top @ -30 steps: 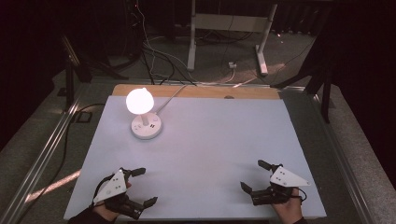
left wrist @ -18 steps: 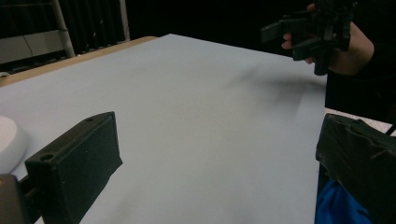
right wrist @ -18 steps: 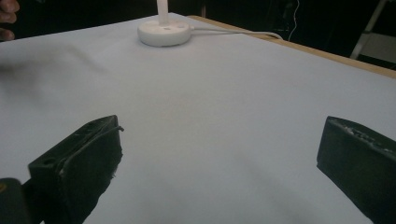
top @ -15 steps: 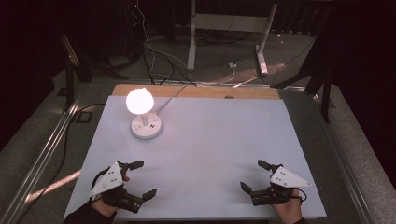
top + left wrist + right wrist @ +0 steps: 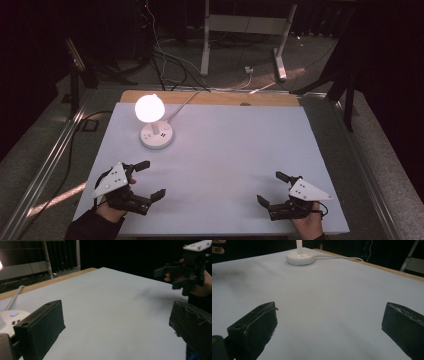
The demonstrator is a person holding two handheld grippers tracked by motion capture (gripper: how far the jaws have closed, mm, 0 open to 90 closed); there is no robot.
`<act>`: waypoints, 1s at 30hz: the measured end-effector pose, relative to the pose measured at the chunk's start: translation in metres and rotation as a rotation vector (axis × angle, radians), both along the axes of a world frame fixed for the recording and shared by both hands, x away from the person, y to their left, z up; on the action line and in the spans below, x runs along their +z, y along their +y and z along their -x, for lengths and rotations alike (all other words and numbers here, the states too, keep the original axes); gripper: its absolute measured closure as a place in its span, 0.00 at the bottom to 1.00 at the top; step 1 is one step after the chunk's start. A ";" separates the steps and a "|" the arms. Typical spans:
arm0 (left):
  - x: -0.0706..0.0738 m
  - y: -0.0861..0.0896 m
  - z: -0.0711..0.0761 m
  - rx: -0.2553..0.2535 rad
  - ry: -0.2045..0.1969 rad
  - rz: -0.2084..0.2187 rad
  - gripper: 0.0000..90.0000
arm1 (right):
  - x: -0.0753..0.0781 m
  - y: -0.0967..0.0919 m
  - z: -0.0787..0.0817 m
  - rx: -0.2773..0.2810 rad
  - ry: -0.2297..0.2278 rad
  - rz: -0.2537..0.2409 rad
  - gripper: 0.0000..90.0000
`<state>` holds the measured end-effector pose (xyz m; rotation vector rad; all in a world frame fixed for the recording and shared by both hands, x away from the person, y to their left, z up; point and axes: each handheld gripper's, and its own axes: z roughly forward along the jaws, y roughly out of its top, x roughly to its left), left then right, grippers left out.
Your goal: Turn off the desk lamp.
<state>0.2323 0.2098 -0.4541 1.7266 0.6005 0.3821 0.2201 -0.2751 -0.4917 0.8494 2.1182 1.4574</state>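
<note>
The desk lamp [image 5: 155, 125] looks light but fragile at its lit globe; grip the round base. Left gripper [image 5: 149, 181] and right gripper [image 5: 272, 188] gape, holding nothing.

Lamp [image 5: 153, 124] on the table [image 5: 235, 150], far-left part, cable [image 5: 184, 103] running off the far edge. Left gripper [image 5: 151, 179] near-left, right gripper [image 5: 272, 189] near-right — well apart, bare tabletop between. Lamp beyond the left gripper.
</note>
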 end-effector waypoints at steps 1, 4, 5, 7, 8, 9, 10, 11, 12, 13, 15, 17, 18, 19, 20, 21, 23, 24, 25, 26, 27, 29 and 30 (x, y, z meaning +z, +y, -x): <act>0.001 0.000 -0.001 0.004 -0.001 0.003 0.01 | 0.000 0.000 0.000 0.000 0.000 0.000 0.00; 0.003 0.001 -0.006 0.016 -0.004 0.014 0.01 | 0.001 0.000 0.001 0.000 -0.002 -0.001 0.00; 0.004 0.001 -0.008 0.023 -0.009 0.016 0.01 | 0.000 0.000 0.001 0.000 0.001 -0.004 0.00; 0.005 0.000 -0.012 0.027 -0.010 0.014 0.01 | 0.000 0.000 0.000 0.002 0.002 -0.004 0.00; 0.005 0.000 -0.014 0.033 -0.008 0.016 0.01 | 0.000 0.000 0.000 0.003 0.001 -0.004 0.00; 0.005 0.000 -0.016 0.040 -0.008 0.021 0.01 | 0.000 0.000 0.000 0.003 0.002 -0.003 0.00; 0.005 0.000 -0.018 0.049 -0.004 0.022 0.01 | 0.000 0.001 0.000 0.003 0.002 -0.003 0.00; 0.005 0.000 -0.020 0.056 -0.002 0.026 0.01 | 0.000 0.001 0.000 0.004 0.001 -0.004 0.00; 0.005 0.001 -0.022 0.065 0.003 0.021 0.01 | 0.000 0.001 0.001 0.006 0.002 -0.005 0.00; 0.005 0.001 -0.024 0.074 0.009 0.022 0.01 | 0.000 0.001 0.001 0.006 0.001 -0.002 0.00; 0.004 0.000 -0.028 0.094 0.016 0.019 0.01 | 0.000 0.001 0.001 0.008 -0.005 0.001 0.00; 0.003 0.000 -0.031 0.109 0.020 0.021 0.01 | 0.000 0.001 0.001 0.006 0.001 -0.004 0.00; 0.003 0.000 -0.033 0.121 0.025 0.014 0.01 | 0.000 0.001 0.001 0.007 0.002 -0.003 0.00; 0.003 0.000 -0.035 0.128 0.026 0.017 0.01 | 0.000 0.001 0.001 0.008 0.001 -0.002 0.00; 0.002 0.000 -0.037 0.135 0.028 0.018 0.01 | 0.000 0.001 0.001 0.008 0.000 -0.003 0.00; 0.002 0.000 -0.039 0.147 0.031 0.018 0.01 | 0.000 0.001 0.001 0.007 0.000 -0.004 0.00; 0.001 0.001 -0.043 0.171 0.038 0.022 0.01 | 0.000 0.001 0.001 0.007 0.004 -0.006 0.00; 0.001 0.001 -0.045 0.178 0.043 0.030 0.01 | 0.000 0.001 0.001 0.008 0.004 -0.004 0.00; 0.000 0.000 -0.047 0.189 0.046 0.024 0.01 | 0.000 0.001 0.001 0.010 0.003 -0.004 0.00; 0.000 0.000 -0.049 0.205 0.049 0.011 0.01 | 0.000 0.001 0.001 0.011 0.003 -0.004 0.00; 0.000 0.000 -0.051 0.215 0.053 0.012 0.01 | 0.000 0.001 0.001 0.011 0.004 -0.006 0.00; -0.002 0.000 -0.055 0.233 0.064 0.022 0.01 | 0.000 0.001 0.000 0.012 0.007 -0.006 0.00; -0.003 0.000 -0.057 0.242 0.067 0.026 0.01 | 0.000 0.001 0.001 0.012 0.006 -0.003 0.00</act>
